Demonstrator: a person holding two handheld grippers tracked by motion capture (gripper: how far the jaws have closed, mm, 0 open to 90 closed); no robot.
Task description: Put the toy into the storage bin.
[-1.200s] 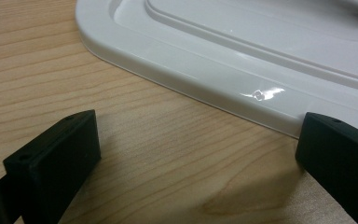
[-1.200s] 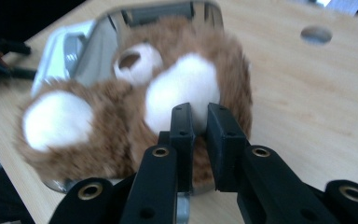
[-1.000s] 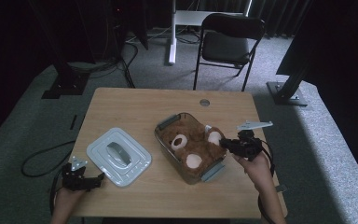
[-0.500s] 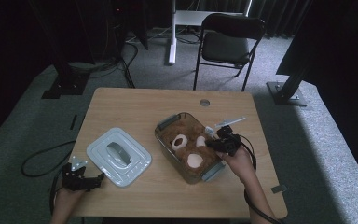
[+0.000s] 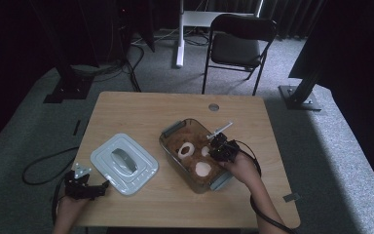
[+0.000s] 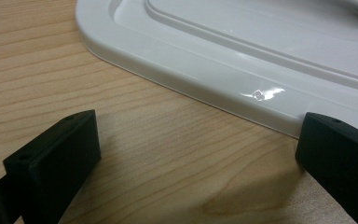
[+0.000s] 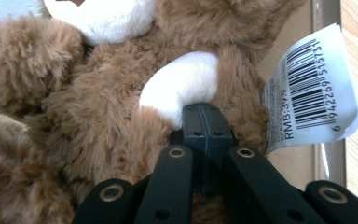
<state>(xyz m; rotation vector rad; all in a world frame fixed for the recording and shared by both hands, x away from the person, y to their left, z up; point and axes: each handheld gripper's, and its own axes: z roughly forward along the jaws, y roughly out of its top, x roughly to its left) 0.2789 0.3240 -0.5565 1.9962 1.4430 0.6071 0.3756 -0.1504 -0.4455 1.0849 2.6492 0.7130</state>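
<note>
From above, a brown plush bear (image 5: 195,158) lies packed into a clear container (image 5: 171,128) right of centre on the wooden table (image 5: 141,109), with its white muzzle and paw pads facing up, while the container's white lid (image 5: 123,163) rests flat on the table to the left, well apart from it. The right gripper (image 5: 220,144) sits at the container's right side, over the bear. The right gripper view gives what the high view cannot: the jaws are pressed fully together with their tips against the brown fur just below a white paw (image 7: 182,86), though whether any fur is pinched between them cannot be told, and a white barcode tag (image 7: 310,88) hangs just beside them against the container wall (image 7: 325,70). The left gripper (image 5: 85,185) rests low at the table's near left corner, just beside the lid's near edge. The left gripper view shows its jaws spread wide over bare wood, nothing between them, with the lid's rounded rim (image 6: 223,79) lying just past the tips and one jaw close to it.
</note>
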